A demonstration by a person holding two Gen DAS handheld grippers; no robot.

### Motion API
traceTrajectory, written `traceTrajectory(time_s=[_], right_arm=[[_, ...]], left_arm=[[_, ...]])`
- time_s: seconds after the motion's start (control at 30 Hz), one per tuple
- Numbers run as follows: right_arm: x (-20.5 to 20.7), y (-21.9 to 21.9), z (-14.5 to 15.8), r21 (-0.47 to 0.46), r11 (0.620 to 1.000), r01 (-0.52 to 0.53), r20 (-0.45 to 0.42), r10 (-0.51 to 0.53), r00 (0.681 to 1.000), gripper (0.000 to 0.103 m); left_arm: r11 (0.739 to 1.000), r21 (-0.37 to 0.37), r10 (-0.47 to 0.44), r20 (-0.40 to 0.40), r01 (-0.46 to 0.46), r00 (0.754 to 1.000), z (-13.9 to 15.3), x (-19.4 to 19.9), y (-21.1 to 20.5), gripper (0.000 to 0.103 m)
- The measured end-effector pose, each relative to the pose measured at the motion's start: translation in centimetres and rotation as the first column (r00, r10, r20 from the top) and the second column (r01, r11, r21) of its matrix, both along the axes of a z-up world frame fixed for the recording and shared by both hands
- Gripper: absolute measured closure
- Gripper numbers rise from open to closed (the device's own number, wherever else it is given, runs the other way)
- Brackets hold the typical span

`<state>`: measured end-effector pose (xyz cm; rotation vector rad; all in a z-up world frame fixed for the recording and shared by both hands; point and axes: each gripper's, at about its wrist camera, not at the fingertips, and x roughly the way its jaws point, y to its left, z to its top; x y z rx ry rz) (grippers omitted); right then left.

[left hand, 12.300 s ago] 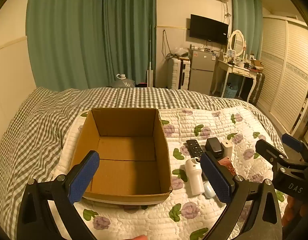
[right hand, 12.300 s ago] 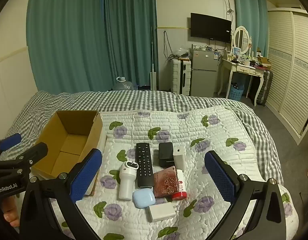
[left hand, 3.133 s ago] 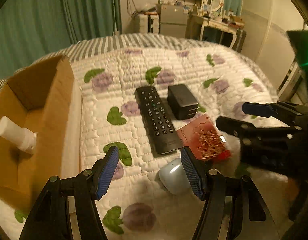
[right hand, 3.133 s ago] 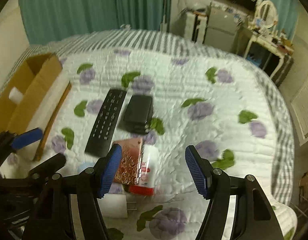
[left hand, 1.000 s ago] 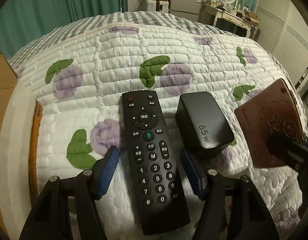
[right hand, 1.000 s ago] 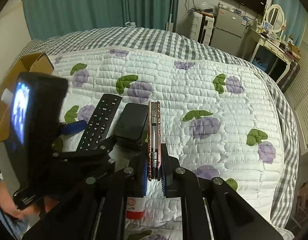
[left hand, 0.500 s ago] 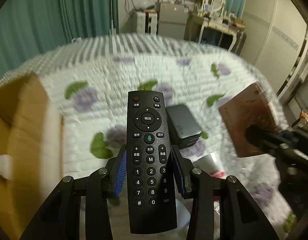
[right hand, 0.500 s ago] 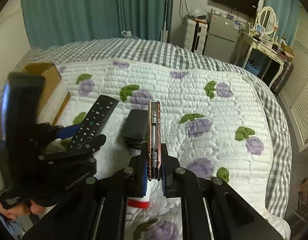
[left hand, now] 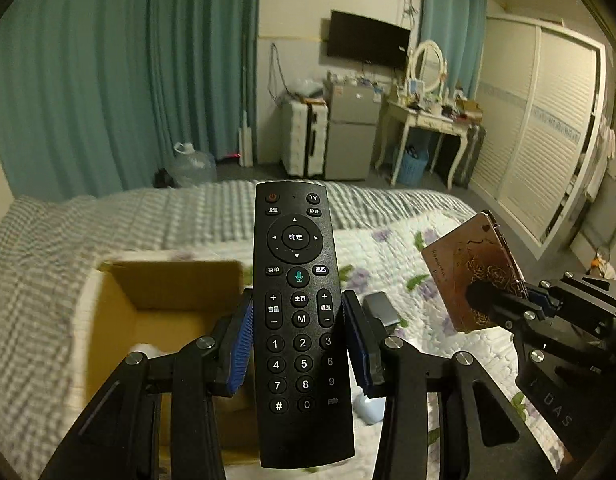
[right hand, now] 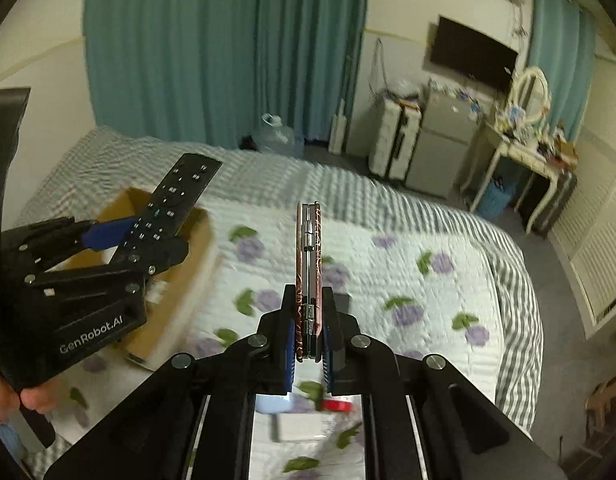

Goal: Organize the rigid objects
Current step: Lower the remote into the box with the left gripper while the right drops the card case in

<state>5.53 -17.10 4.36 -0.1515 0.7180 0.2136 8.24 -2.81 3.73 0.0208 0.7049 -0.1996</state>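
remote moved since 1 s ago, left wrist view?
Yes. The remote has been lifted off the quilt, now clamped in the left gripper beside the cardboard box.

The open top of the cardboard box (left hand: pixel 164 292) offers clear entry from above, though a white object lies on its floor. The left gripper (left hand: pixel 298 340) and right gripper (right hand: pixel 308 332) hang side by side, near each other. Small items clutter the quilt (right hand: pixel 407 280) below.

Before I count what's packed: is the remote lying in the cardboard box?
No, the remote is held clear above the cardboard box by the left gripper.
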Motion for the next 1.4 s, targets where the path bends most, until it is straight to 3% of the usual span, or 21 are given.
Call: traceTrajectory(time_s=[0.23,0.53,0.83,0.93,1.0,1.2,1.4], right_arm=[[-0.4,6.9,1.2,0.041,0.995,-0.095,0.016,0.095,0.995,0.094],[2.1,14.1,-2.9,0.031,0.983,-0.179,-0.065,0.180,0.981,0.094],[5.3,15.8,-7.0,0.023,0.983,-0.181,-0.139,0.183,0.973,0.094],[5.9,16.1,-7.8,0.023,0.984,-0.177,-0.151,0.178,0.972,0.094],[6.3,16.1,-8.2,0.019,0.985,-0.174,-0.157,0.175,0.972,0.094],[7.5,16.2,-8.8,0.011,0.987,-0.161,-0.166,0.161,0.973,0.094],[9.3,17.2,-9.9,-0.015,0.989,-0.149,-0.177,0.144,0.974,0.093]], left_arm=[[0.995,0.048,0.082,0.001,-0.082,0.997,-0.1,-1.0,6.9,0.061],[0.984,0.081,0.164,-0.101,-0.157,0.981,-6.4,1.0,14.5,0.061],[0.988,0.097,0.136,-0.149,-0.122,0.979,-10.4,2.6,15.0,0.060],[0.989,0.098,0.126,-0.143,-0.113,0.982,-10.7,2.8,15.1,0.056],[0.986,0.108,0.141,-0.120,-0.129,0.983,-10.4,2.8,15.1,0.041],[0.989,0.047,0.143,-0.100,-0.139,0.985,-9.7,2.7,15.9,0.041],[0.990,0.038,0.138,-0.071,-0.135,0.988,-9.7,2.5,16.1,0.041]])
